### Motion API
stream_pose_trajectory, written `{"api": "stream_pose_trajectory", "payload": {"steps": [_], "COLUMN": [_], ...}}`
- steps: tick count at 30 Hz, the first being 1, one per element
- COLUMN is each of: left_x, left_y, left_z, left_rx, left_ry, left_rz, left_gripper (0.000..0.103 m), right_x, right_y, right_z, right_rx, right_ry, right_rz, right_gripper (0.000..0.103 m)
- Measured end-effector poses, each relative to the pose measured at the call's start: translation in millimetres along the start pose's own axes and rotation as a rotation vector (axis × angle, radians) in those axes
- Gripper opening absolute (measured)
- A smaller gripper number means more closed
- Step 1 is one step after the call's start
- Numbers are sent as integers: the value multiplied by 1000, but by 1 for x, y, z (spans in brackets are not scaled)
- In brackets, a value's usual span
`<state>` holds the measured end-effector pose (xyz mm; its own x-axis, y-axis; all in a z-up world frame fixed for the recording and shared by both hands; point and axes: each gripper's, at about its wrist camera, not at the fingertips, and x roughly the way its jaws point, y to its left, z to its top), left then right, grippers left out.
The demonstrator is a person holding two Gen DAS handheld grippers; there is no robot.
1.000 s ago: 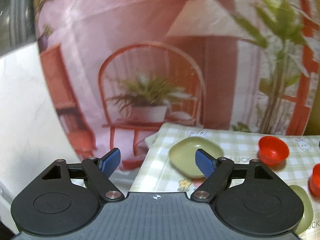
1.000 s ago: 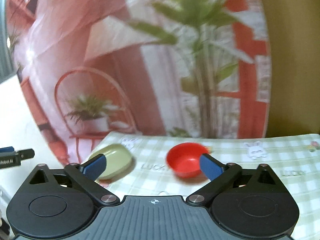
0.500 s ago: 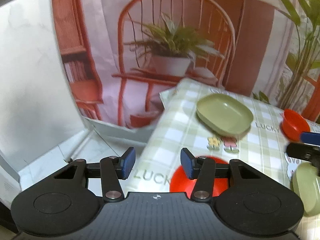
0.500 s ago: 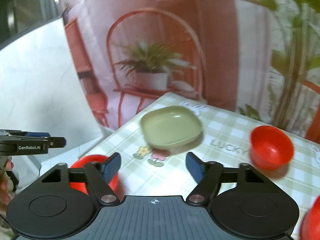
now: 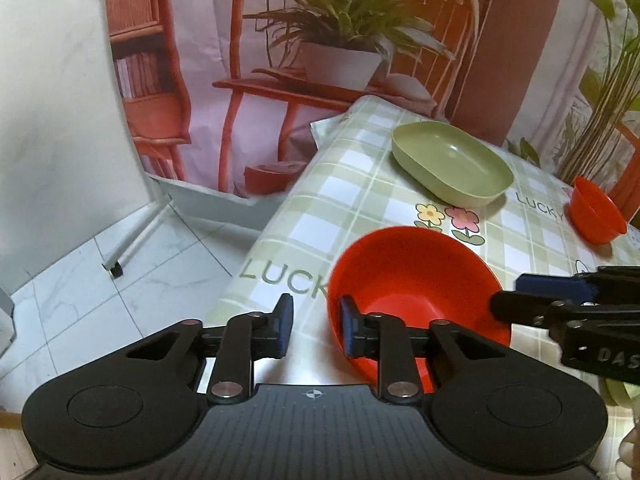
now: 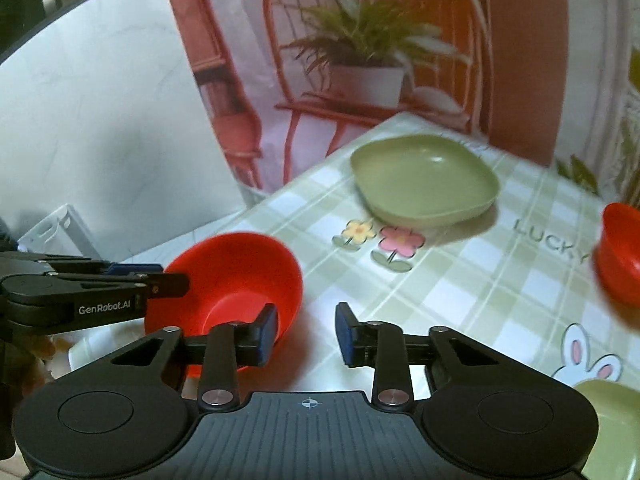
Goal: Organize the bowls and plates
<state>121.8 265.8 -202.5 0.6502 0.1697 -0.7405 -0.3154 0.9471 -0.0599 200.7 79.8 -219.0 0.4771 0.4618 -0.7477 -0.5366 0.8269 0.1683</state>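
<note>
Straddling the near red plastic bowl [image 5: 416, 280]'s left rim, the left gripper [image 5: 314, 326] is gaping open, nearer than the open right gripper [image 6: 306, 334].

Both wrist views low, close; share red bowl [image 5: 416, 280] [image 6: 236, 276].

Colours here are pretty loud: the bowl [image 5: 416, 280] right by the left hand-held gripper [image 5: 314, 326] is bright red, same as the smaller bowl [image 5: 596, 212] farther off. The plate [image 5: 452, 164] beyond is pale olive green. Both hand-held grippers are black with blue pads [image 6: 267, 330]. The surface [image 6: 460, 280] wears a green-and-white check with yellow and pink flowers.
</note>
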Motion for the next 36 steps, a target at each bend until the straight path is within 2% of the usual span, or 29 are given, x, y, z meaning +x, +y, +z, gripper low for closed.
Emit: {"api": "stream_pose_trajectory", "payload": {"steps": [3,12,16,23,36], "left_x": [0,-3,-9,-23,-34], "left_y": [-5,-13,-21,-45,-118], "left_z": [-3,-9,-10,-5,10], "left_rx": [10,-11,15,55,164], "left_ry": [-1,2,1,-27,-74], "left_rz": [-16,-13,-10,-37,-95], "left_gripper": [13,10,10,10,12], "right_x": [1,-8,-21,-52,-113], "right_y": [1,-6,-12,-30,-85], "right_z": [-3,-10,-14,-16,-18], "right_rx": [13,78,114,166,273], "right_ry": [0,-6,-22,-84,-239], "right_rz": [28,35,29,-2,-72], "right_gripper": [10,9,9,9,9]}}
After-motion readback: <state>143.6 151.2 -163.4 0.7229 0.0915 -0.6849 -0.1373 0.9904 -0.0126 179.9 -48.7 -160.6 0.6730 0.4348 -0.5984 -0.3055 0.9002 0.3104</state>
